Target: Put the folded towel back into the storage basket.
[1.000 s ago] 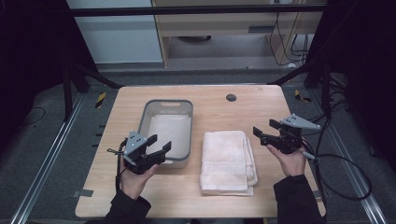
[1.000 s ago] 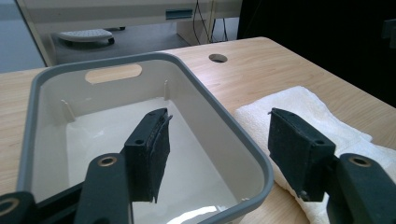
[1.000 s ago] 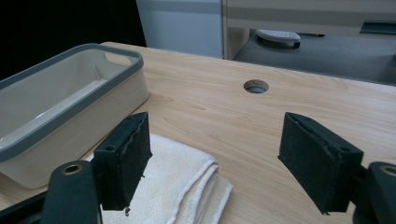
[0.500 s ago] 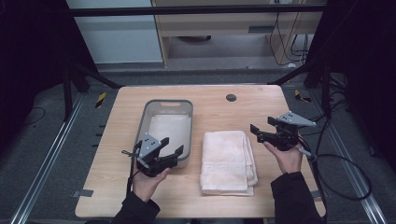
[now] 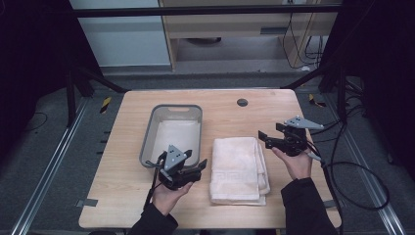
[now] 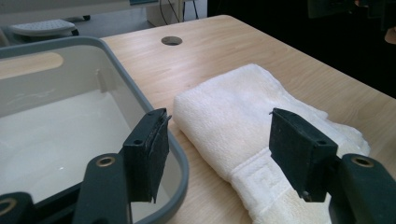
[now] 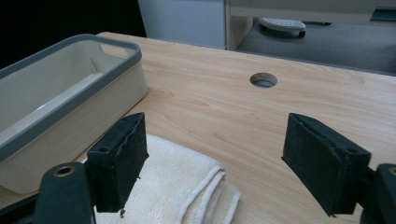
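Note:
A folded white towel (image 5: 238, 169) lies flat on the wooden table, right of a grey-rimmed cream bin (image 5: 172, 133). The bin looks empty. My left gripper (image 5: 193, 167) is open near the bin's front right corner, just left of the towel's near end, holding nothing. In the left gripper view the towel (image 6: 243, 121) lies ahead between the jaws and the bin's rim (image 6: 140, 98) runs past the left jaw. My right gripper (image 5: 264, 137) is open above the table at the towel's far right corner. The right gripper view has the towel's folded edge (image 7: 187, 186) low between the jaws and the bin (image 7: 70, 107) at left.
A round cable hole (image 5: 242, 102) sits in the table near its far edge. Cables trail off the table's right side (image 5: 342, 166). Bare wood (image 5: 117, 196) lies left of and in front of the bin.
My left gripper has moved right from in front of the bin toward the towel's near left edge. My right gripper has shifted left toward the towel's far right corner.

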`<control>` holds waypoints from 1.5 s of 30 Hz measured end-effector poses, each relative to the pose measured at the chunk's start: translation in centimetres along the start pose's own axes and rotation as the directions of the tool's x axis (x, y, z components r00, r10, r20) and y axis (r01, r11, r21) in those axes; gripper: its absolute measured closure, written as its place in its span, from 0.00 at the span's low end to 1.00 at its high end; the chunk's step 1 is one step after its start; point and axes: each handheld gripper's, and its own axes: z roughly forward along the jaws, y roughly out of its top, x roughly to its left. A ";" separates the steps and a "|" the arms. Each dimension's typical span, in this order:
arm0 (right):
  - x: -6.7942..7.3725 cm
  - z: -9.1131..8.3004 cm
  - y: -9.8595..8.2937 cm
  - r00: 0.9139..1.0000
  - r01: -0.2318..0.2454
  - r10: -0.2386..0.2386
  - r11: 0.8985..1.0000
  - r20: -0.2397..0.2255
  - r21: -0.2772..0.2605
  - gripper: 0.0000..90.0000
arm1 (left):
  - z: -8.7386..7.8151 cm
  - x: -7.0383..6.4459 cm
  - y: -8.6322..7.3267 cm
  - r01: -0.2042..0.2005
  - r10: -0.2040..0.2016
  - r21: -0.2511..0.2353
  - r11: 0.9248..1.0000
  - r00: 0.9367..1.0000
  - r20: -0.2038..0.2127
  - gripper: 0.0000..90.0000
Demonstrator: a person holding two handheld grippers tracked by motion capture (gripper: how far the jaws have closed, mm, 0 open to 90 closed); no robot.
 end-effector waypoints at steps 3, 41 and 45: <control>0.1 0.5 -0.2 1.000 0.008 -0.008 1.000 0.000 0.015 0.25 | 0.5 -0.6 -0.3 -0.011 0.011 0.015 1.000 1.000 0.014 0.42; -0.3 4.3 -4.4 1.000 -0.019 0.020 0.987 -0.005 0.159 0.28 | 4.9 -2.4 -5.0 -0.033 0.026 0.181 0.983 0.999 0.043 0.43; -0.4 4.9 -4.9 1.000 -0.025 0.025 0.984 0.001 0.178 0.28 | 5.4 -2.3 -5.2 -0.031 0.023 0.195 0.980 0.999 0.045 0.43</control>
